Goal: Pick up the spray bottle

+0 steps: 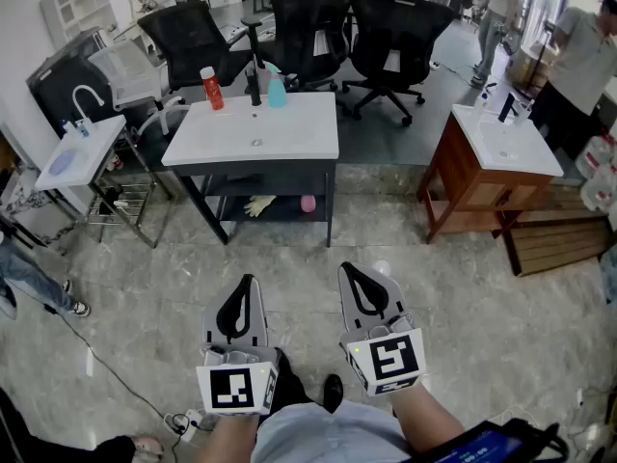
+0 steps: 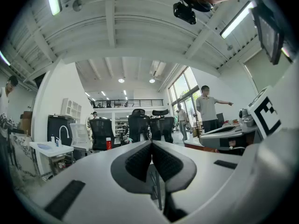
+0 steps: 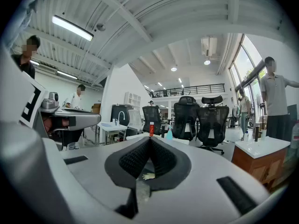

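A teal spray bottle (image 1: pixel 277 91) stands at the back edge of the white basin table (image 1: pixel 289 141), beside a black faucet (image 1: pixel 254 77) and a red bottle (image 1: pixel 211 89). In the right gripper view the teal spray bottle (image 3: pixel 169 134) and red bottle (image 3: pixel 151 129) show small and far off, just past the jaw tips. Both grippers are held low near my body, well short of the table. My left gripper (image 1: pixel 249 281) has its pads pressed together with nothing between them. My right gripper (image 1: pixel 349 269) is likewise shut and empty.
A small white sink stand (image 1: pixel 82 152) is at the left, and a wooden vanity (image 1: pixel 487 177) and pallet (image 1: pixel 559 241) at the right. Black office chairs (image 1: pixel 310 17) stand behind the table. People stand at the right (image 1: pixel 583 56). A cable (image 1: pixel 106 365) lies on the marble floor.
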The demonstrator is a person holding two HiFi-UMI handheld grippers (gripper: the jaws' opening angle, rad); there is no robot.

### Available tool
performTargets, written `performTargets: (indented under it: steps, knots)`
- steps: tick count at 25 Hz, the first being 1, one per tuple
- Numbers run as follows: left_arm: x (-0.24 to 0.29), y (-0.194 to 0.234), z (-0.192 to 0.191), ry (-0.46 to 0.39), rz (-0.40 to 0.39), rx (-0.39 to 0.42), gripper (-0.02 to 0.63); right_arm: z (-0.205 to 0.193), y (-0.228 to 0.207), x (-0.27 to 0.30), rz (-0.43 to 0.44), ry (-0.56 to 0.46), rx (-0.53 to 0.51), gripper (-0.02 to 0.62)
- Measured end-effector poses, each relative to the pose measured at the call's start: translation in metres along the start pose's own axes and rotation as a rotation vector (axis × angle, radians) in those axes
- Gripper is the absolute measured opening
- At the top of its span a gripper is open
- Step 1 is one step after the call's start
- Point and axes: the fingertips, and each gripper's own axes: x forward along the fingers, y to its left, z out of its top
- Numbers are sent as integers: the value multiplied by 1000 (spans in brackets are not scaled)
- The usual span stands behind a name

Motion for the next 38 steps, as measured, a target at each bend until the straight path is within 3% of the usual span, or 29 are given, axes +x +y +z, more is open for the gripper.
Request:
performTargets:
  steps: [13,20,28,38]
  knots:
    - [6,-6,-4,8,9,-2,15,-2,-13,0,-8,-22,32,15]
    - [15,3,-16,34,38,-15,15,-9,-22,18,-13,-3,28,48]
    - [73,43,-37,57,45,-29,15,-20,-39,83,-21,19,39,48]
    - [190,115,-61,88,-15,-38,16,-20,-65,222,-74,54,62,44]
